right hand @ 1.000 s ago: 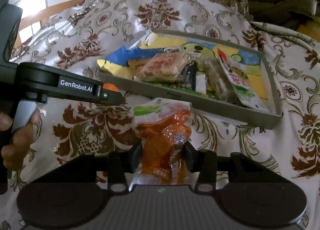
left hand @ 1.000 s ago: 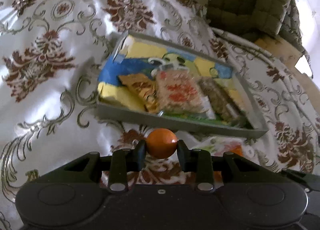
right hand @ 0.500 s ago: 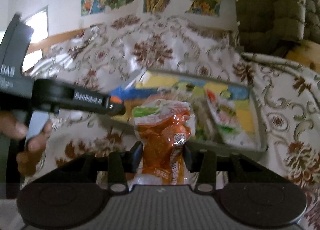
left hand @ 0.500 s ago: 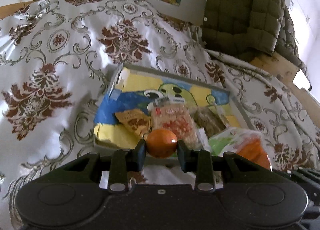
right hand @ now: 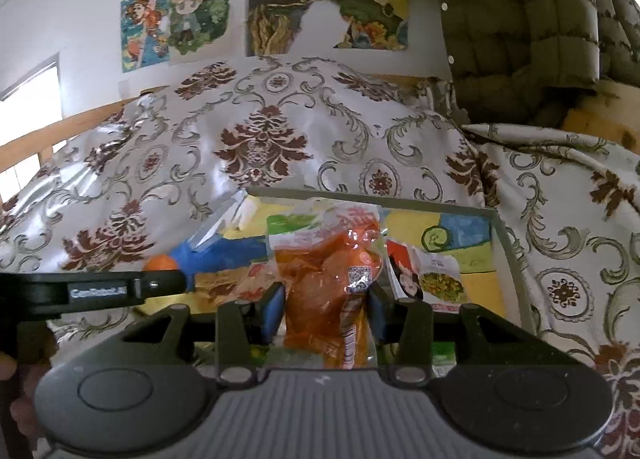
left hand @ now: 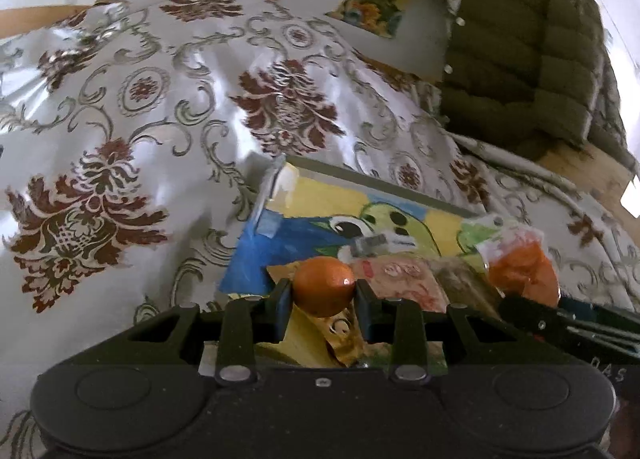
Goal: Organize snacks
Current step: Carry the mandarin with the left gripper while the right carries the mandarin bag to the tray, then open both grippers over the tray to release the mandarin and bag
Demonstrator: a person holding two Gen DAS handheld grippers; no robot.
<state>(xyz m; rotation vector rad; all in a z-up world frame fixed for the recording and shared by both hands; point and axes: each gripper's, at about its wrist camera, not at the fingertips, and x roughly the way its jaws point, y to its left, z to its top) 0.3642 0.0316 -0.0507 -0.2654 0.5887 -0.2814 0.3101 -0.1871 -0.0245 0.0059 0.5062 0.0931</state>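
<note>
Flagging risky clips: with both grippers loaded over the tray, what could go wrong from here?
The left gripper pinches a smooth orange ball only at its sides; it may squirt out and roll across the sloping cloth. The right gripper holds an orange snack pouch close beside it, so the grippers could collide above the crowded tray.

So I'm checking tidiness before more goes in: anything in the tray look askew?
Yes: the tray's colourful paper liner is curled up at its far left corner, and the packets lie overlapping.
</note>
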